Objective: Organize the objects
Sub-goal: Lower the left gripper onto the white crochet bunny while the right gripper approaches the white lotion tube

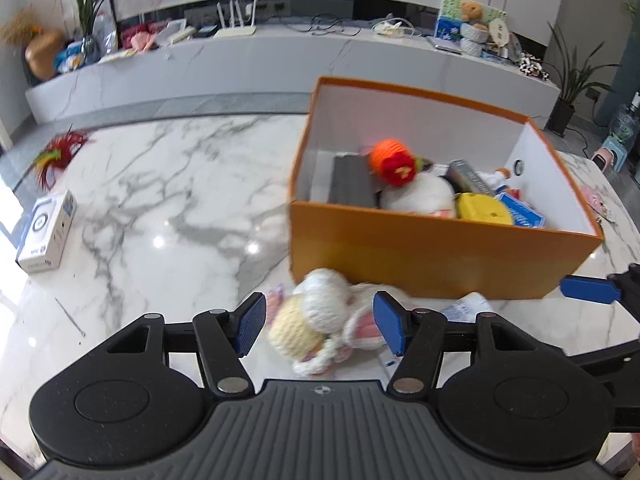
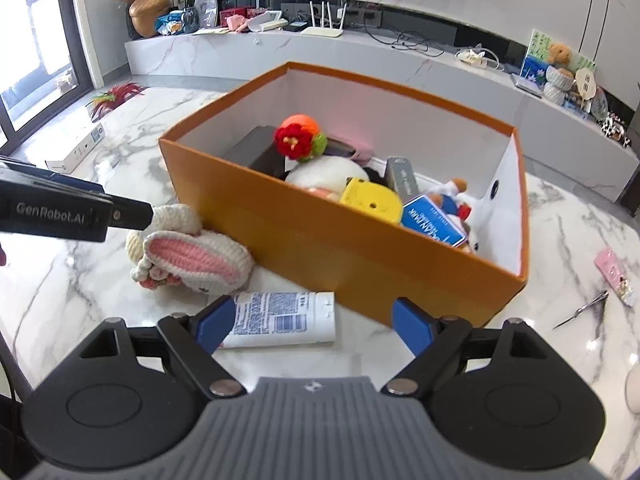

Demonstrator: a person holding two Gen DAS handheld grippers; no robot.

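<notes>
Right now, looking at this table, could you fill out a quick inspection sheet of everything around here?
Surface: glossy marble table.
Job's things: orange box part filled with toys and packets; crochet bunny and white tube lie outside, beside it.
Clutter: white carton, red feathery decoration, small scissors, pink packet.
Grippers: left tool open around the bunny; right tool open over the tube.
Cables: loose wires on the rear shelf.
Surroundings: shelf with router, plants, teddy bear.

the left gripper [image 1: 316, 328] stands open around a crocheted bunny [image 1: 320, 324] at lower centre. an orange box [image 1: 420, 256] sits right of centre.
</notes>
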